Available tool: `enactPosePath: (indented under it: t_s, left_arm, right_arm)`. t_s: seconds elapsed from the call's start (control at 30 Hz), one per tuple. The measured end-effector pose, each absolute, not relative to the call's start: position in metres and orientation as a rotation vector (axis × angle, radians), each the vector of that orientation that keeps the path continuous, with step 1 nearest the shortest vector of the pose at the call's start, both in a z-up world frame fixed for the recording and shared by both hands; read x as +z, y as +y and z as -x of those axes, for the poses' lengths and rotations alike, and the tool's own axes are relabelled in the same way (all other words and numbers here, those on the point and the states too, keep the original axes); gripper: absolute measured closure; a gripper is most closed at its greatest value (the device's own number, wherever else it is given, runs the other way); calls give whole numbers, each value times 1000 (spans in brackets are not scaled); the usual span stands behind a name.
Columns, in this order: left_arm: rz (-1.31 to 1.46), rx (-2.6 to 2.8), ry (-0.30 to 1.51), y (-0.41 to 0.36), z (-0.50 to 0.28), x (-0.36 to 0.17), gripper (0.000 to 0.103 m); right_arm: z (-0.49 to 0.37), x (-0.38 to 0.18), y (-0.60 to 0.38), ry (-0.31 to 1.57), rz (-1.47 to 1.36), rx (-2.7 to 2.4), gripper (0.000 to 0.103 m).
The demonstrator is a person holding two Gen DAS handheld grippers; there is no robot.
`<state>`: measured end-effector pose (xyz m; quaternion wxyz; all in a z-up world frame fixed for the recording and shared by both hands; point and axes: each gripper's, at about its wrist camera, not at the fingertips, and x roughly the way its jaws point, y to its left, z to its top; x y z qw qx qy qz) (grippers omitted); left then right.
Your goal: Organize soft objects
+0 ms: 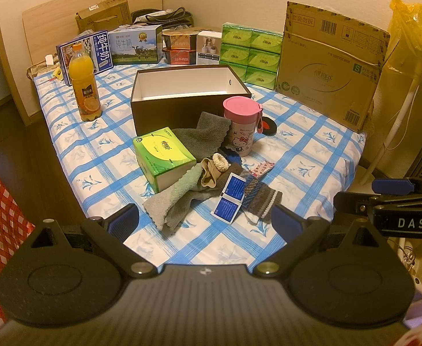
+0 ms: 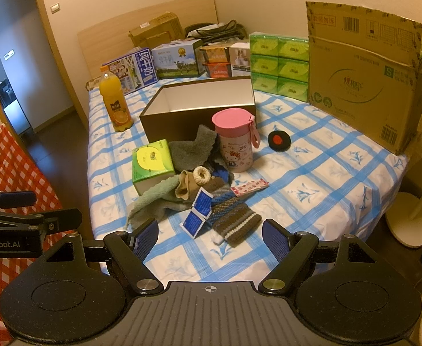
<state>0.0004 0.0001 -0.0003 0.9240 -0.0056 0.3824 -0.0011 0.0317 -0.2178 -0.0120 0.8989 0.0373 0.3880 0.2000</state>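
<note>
A pile of soft things lies on the blue-checked bed: a dark grey towel (image 1: 203, 137) (image 2: 193, 147), a pale green cloth (image 1: 173, 199) (image 2: 153, 199), a tan sock (image 1: 209, 171) (image 2: 186, 184), a cream scrunchie (image 1: 221, 161) (image 2: 201, 174) and a striped knit sock (image 1: 258, 197) (image 2: 231, 216). An open brown box (image 1: 188, 98) (image 2: 199, 109) with a white inside stands behind the pile. My left gripper (image 1: 205, 222) is open and empty, short of the pile. My right gripper (image 2: 211, 238) is open and empty, just before the knit sock.
Among the pile are a green tissue pack (image 1: 163, 155) (image 2: 152, 165), a pink-lidded Hello Kitty cup (image 1: 239, 127) (image 2: 235, 141), blue sachets (image 1: 229, 199) (image 2: 196, 216) and a black-red disc (image 2: 278, 141). An orange juice bottle (image 1: 84, 86) (image 2: 116, 103) stands left. Cartons and a large cardboard box (image 1: 332, 63) (image 2: 366, 72) line the far side.
</note>
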Motion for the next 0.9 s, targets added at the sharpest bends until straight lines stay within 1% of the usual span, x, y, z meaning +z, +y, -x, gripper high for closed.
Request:
enactPosePath:
  t_s: [0.73, 0.9]
  left_arm:
    - [13, -1, 791, -1, 2, -9, 5]
    - [11, 4, 786, -2, 2, -12, 5]
  right_arm:
    - [-34, -17, -216, 807, -80, 415, 24]
    - [-33, -12, -222, 799, -89, 421, 24]
